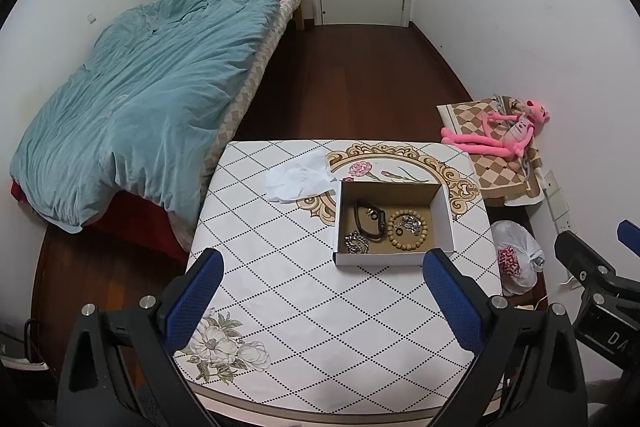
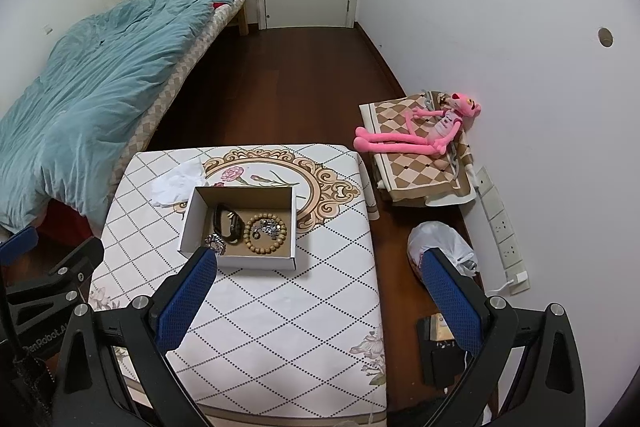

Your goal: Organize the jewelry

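An open cardboard box [image 1: 444, 223] [image 2: 192, 215] stands on the table. It holds a black watch [image 1: 370, 223] [image 2: 228, 223], a wooden bead bracelet [image 1: 406, 225] [image 2: 266, 229] around small silver pieces and a ring, and a silver chain [image 1: 357, 242] [image 2: 216, 242]. My left gripper [image 1: 326, 263] hovers open above the table's near half, short of the box, with nothing between its blue pads. Also open and holding nothing, my right gripper [image 2: 320, 263] hangs over the table's right edge, its left pad close to the box's front corner.
The table [image 1: 280, 307] [image 2: 300, 307] carries a patterned cloth and a crumpled white tissue [image 1: 298, 177] [image 2: 178, 183] behind the box. A bed with a blue quilt [image 1: 140, 99] lies left. A pink plush toy [image 2: 424, 135], a plastic bag [image 2: 440, 241] and a power strip [image 2: 502, 231] sit on the right.
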Available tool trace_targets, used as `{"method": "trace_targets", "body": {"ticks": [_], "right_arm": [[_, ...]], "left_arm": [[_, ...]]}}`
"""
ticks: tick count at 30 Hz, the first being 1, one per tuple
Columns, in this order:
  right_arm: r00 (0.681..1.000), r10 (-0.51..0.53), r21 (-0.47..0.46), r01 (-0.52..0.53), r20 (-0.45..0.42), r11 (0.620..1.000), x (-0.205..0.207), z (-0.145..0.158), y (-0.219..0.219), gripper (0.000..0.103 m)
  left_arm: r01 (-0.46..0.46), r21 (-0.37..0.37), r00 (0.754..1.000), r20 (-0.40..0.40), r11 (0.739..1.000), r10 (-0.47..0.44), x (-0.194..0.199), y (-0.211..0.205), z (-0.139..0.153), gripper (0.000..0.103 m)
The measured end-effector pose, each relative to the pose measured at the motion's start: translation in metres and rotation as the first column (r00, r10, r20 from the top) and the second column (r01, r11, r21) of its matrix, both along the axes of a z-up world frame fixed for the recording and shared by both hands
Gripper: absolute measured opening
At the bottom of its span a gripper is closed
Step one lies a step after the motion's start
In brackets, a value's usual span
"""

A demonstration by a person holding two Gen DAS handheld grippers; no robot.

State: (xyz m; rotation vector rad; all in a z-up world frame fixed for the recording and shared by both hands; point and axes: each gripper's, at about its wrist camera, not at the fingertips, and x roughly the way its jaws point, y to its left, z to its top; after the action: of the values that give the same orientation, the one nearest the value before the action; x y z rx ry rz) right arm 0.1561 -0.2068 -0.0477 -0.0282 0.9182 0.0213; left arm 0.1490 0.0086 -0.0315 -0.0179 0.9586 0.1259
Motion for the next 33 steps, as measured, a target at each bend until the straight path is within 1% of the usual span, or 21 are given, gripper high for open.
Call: {"method": "trace_targets", "body": {"ticks": [8, 23, 33], "right_arm": [[1.0, 0.004, 0.003, -0.004, -0.003, 1.0, -0.001, 0.0, 0.0, 0.103], [1.0, 0.007, 0.008, -0.007, 0.002, 1.0, -0.001, 0.004, -0.001, 0.103], [1.0, 0.007, 0.01, -0.007, 0.002, 1.0, -0.001, 0.005, -0.001, 0.103]], "left_arm": [[0.004, 0.003, 1.0, 0.008, 1.0, -0.004, -0.002, -0.002, 0.005, 0.102], [0.007, -0.014, 1.0, 0.022, 1.0, -0.006, -0.006, 0.0, 0.015, 0.102], [0.009, -0.01, 1.0, 0.021, 1.0, -0.009, -0.007, -0.001, 0.017, 0.102]]}}
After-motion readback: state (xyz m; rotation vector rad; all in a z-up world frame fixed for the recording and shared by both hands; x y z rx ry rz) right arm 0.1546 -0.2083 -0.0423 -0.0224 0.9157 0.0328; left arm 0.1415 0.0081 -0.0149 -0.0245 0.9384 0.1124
